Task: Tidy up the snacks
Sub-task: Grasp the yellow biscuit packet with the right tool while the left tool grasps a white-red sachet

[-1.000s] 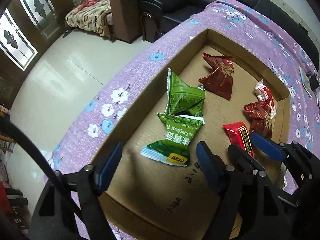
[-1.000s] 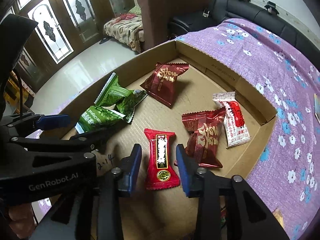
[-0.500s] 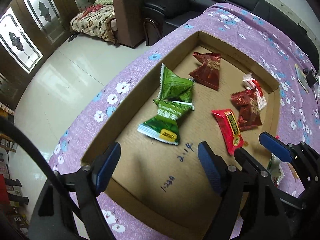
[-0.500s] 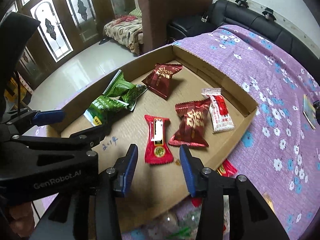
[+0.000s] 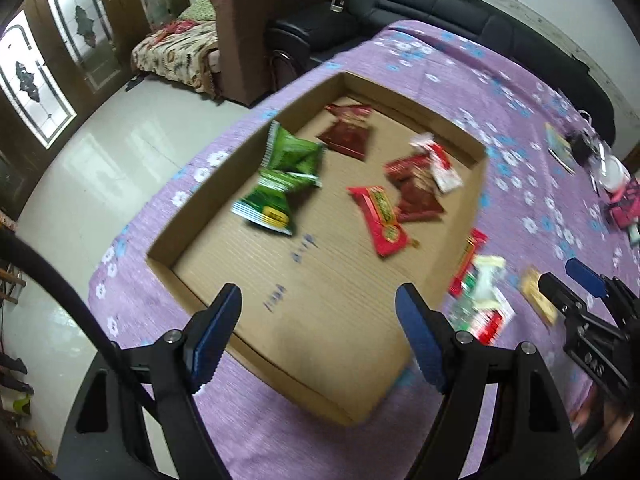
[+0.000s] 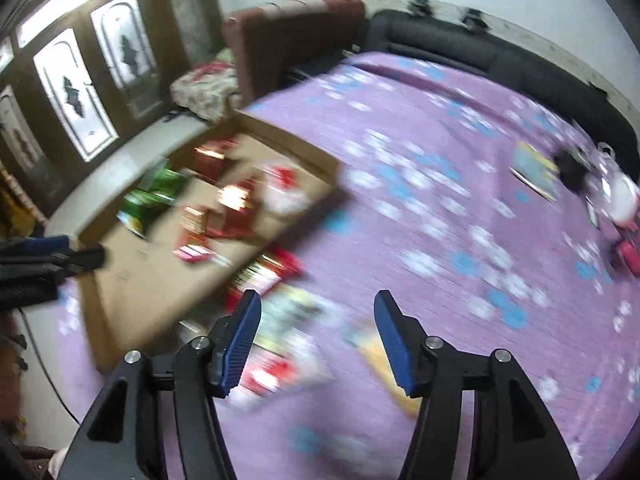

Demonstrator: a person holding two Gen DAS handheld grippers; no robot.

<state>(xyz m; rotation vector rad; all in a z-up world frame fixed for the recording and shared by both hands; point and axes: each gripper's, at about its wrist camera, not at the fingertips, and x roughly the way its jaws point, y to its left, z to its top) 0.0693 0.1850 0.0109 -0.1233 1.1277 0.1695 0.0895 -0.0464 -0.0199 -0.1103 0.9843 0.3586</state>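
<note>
A shallow cardboard box [image 5: 456,256] lies on the purple flowered cloth. Inside are two green packets [image 5: 280,184], a dark red packet [image 5: 348,132], a bright red packet [image 5: 380,216] and a dark red and a white-red packet [image 5: 424,176]. My left gripper [image 5: 316,336] is open and empty above the box's near end. My right gripper [image 6: 316,340] is open and empty above loose packets [image 6: 280,336] lying on the cloth right of the box [image 6: 160,304]; that view is blurred. The loose packets also show in the left wrist view [image 5: 480,296].
A yellow-brown packet [image 5: 538,300] lies on the cloth near the right gripper's fingers [image 5: 584,276]. A booklet [image 6: 532,168], dark items and a white dish [image 6: 624,196] sit at the far right. Sofas [image 5: 440,4] stand behind the table; the floor drops off left.
Both grippers have pulled back and up from the box. The right gripper has swung right, off the bright red packet, to over the loose packets on the cloth.
</note>
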